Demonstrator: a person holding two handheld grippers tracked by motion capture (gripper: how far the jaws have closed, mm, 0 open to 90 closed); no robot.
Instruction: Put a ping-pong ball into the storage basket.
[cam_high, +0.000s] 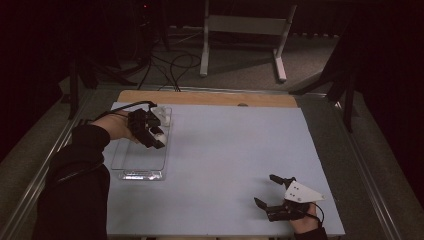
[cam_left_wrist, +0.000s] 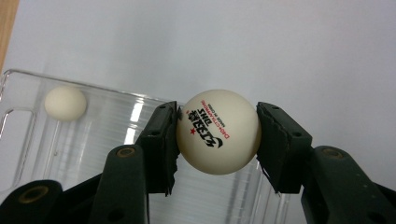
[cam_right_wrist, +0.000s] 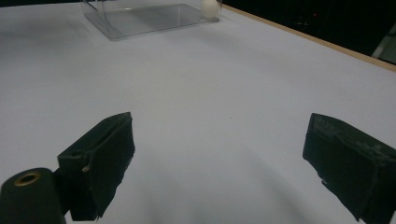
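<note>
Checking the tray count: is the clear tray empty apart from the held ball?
No, a second ping-pong ball lies in the clear tray.

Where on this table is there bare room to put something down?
The widest free patch is the pale mat between the clear tray and the open right gripper. The tray's near half is bare too. It is crowded at the tray's far end, where the left gripper holds a white ball near another ball.
</note>
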